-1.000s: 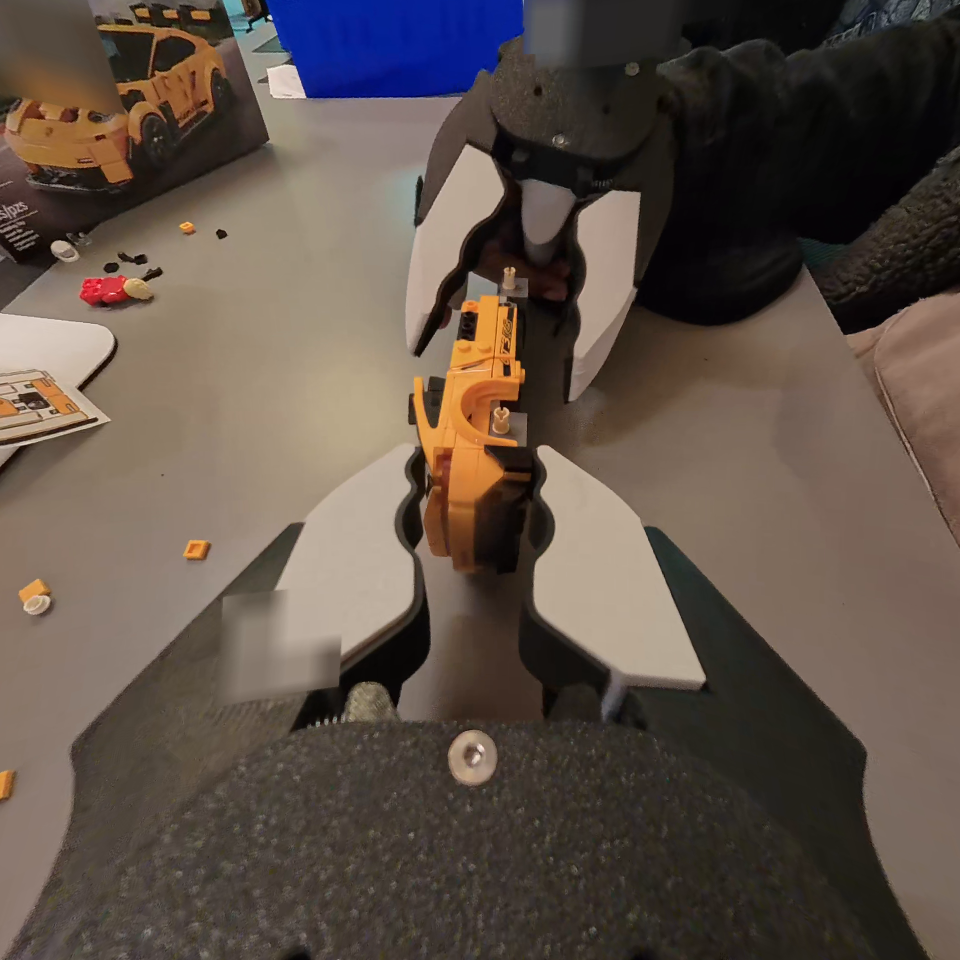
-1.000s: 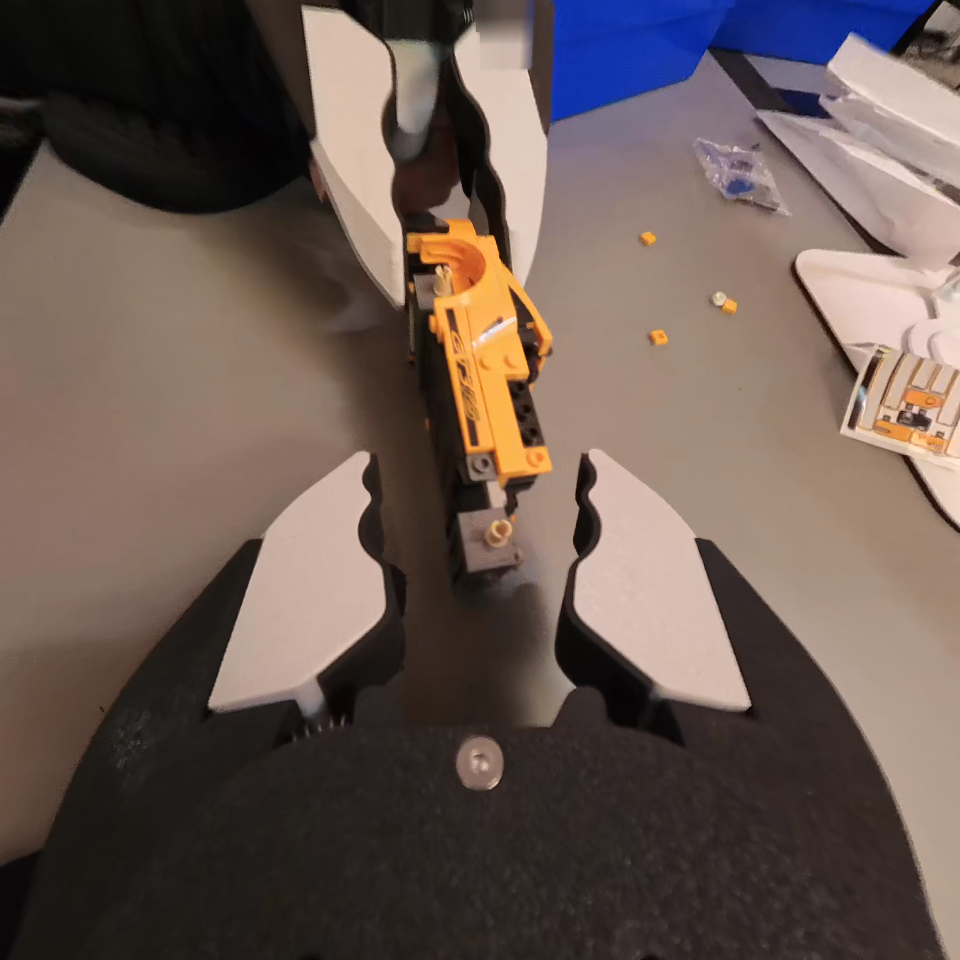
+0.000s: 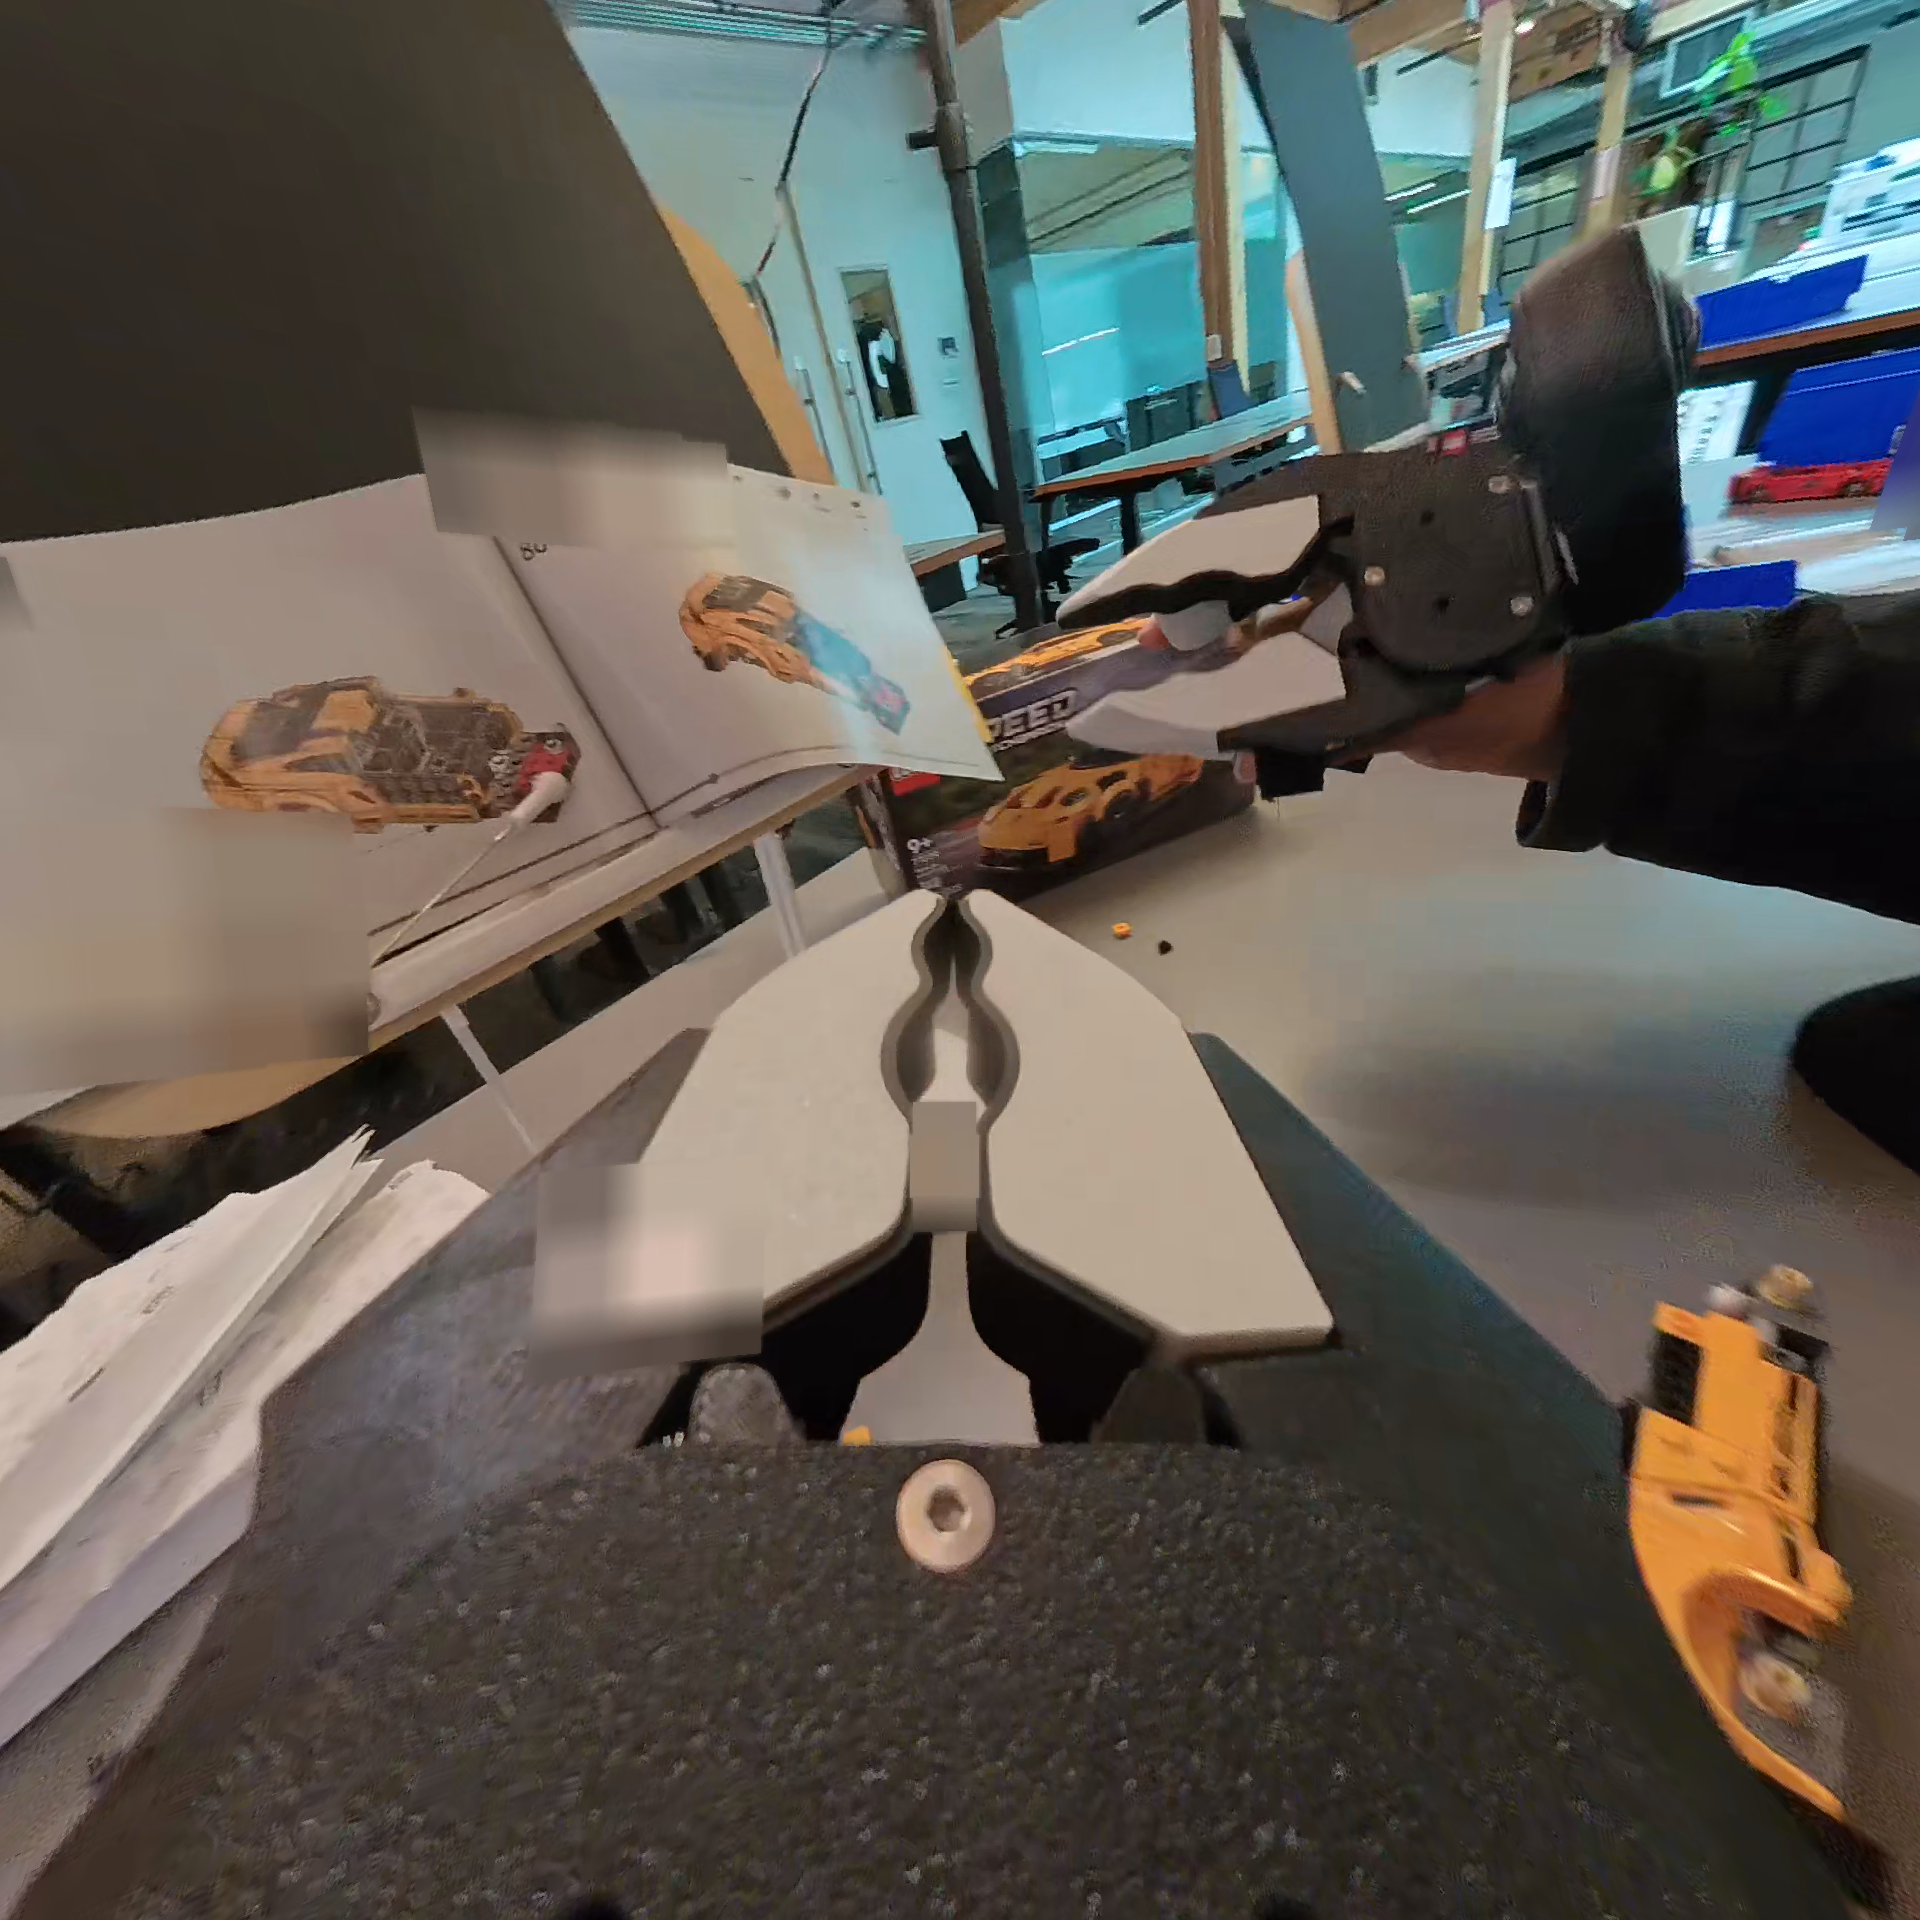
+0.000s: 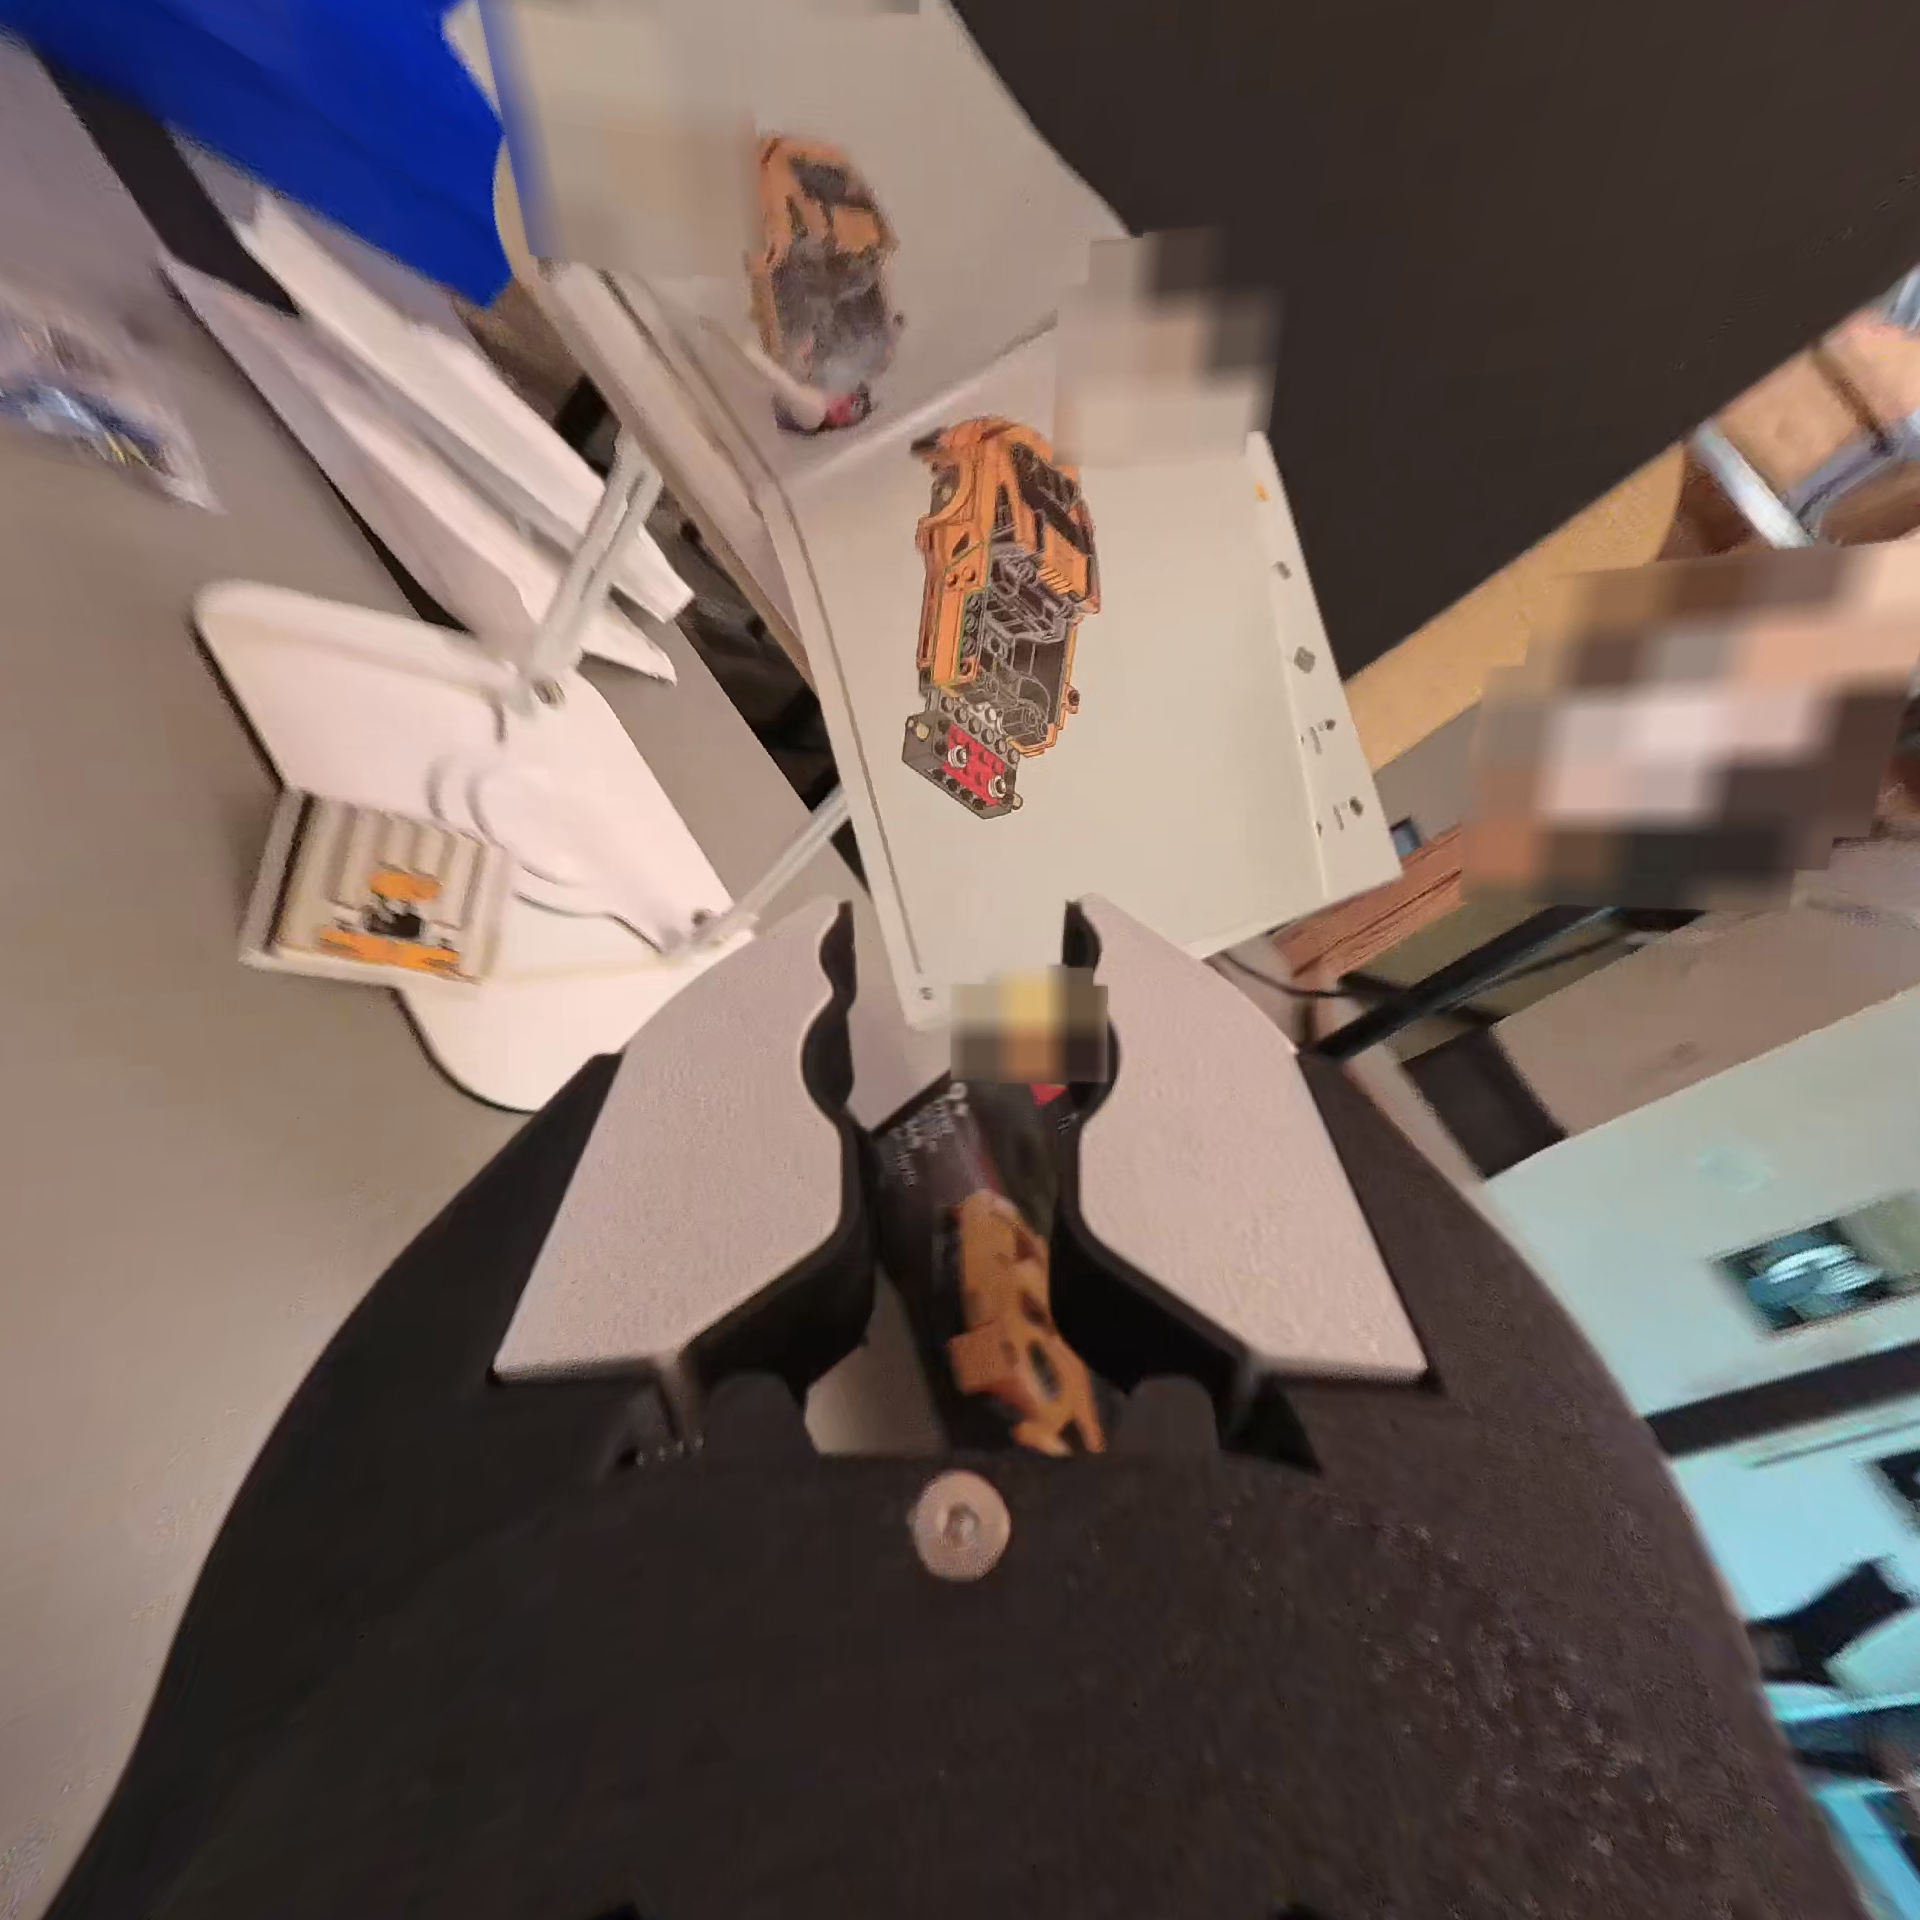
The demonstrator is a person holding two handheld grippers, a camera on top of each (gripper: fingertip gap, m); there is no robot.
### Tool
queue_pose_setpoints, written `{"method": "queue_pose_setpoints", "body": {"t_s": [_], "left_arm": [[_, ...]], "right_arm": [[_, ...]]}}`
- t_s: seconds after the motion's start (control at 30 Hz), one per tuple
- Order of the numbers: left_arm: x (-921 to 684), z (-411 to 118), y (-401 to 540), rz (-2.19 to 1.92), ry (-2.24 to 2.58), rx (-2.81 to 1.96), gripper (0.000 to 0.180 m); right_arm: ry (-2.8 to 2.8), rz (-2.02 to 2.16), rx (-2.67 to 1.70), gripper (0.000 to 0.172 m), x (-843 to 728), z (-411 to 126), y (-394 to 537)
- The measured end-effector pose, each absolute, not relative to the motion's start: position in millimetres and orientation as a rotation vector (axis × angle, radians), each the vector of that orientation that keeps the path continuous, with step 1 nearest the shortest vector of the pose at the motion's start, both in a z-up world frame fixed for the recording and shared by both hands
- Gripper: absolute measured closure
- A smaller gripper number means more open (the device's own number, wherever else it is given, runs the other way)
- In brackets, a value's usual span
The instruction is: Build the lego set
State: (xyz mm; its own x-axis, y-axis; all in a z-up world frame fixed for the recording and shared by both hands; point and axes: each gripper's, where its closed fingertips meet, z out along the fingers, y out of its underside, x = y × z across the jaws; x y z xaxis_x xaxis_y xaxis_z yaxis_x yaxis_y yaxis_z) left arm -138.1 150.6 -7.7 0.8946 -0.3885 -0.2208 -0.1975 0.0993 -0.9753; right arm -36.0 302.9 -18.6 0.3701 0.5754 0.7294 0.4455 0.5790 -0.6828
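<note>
Hovering above a grey table [image 3: 1403, 1039], the left gripper [image 3: 948, 914] has its white fingers [image 3: 821, 1091] pressed together tip to tip, with nothing between them. An orange brick-built car body [image 3: 1725, 1496] lies on the table off to the lower right of that gripper, blurred, well clear of both claws. Ahead and to the left, an open instruction booklet [image 3: 582, 665] rests on a stand, its pages showing an orange car at stages of assembly. Beyond the fingertips stands the set's box [image 3: 1091, 800], printed with a yellow sports car, and two tiny loose pieces, one orange [image 3: 1120, 930] and one black [image 3: 1165, 945], lie on the table just beside it.

Raised in the air to the right, the right gripper [image 3: 1081, 670] is held in a person's hand [image 3: 1475, 727] in a dark sleeve; its fingers stand apart and grip nothing. From its own camera the right gripper [image 4: 961, 920] points at the booklet [image 4: 1143, 727] from close by, a clear gap between its two pads, and the box top shows blurred through the gap low between the fingers. A white stand base [image 4: 582, 831] with a sticker sheet [image 4: 379, 894] lying on it sits to the left, and a blue bin [image 4: 312, 114] stands behind.
</note>
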Motion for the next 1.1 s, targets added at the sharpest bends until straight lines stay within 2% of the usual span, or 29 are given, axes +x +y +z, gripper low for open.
{"method": "queue_pose_setpoints", "body": {"t_s": [0.23,0.43,0.53,0.77,0.87,0.93,1.1], "left_arm": [[-162.9,-16.5,186.1,-0.125,0.373,-1.526,0.180],[-169.9,-22.7,204.7,-0.106,0.388,-1.564,0.180],[-167.5,-20.3,214.0,-0.117,0.394,-1.569,0.180],[-148.7,-14.8,233.7,-0.113,0.444,-1.566,0.179],[-138.8,-12.9,240.7,-0.093,0.483,-1.570,0.173],[-130.6,-10.8,246.4,-0.072,0.530,-1.572,0.163],[-111.3,-4.7,264.1,0.034,0.674,-1.581,0.151]], "right_arm": [[-1.364,-0.071,-0.934,0.132,-61.5,-41.4,341.1],[-1.399,-0.036,-0.919,0.141,-64.9,-47.1,345.9],[-1.408,0.015,-0.927,0.152,-62.0,-44.7,345.4],[-1.436,0.063,-0.934,0.159,-54.3,-40.3,348.6],[-1.424,0.075,-0.921,0.166,-51.0,-32.2,347.8],[-1.421,0.080,-0.914,0.171,-49.8,-27.0,346.7],[-1.424,0.133,-0.929,0.172,-49.6,-17.4,341.9]]}}
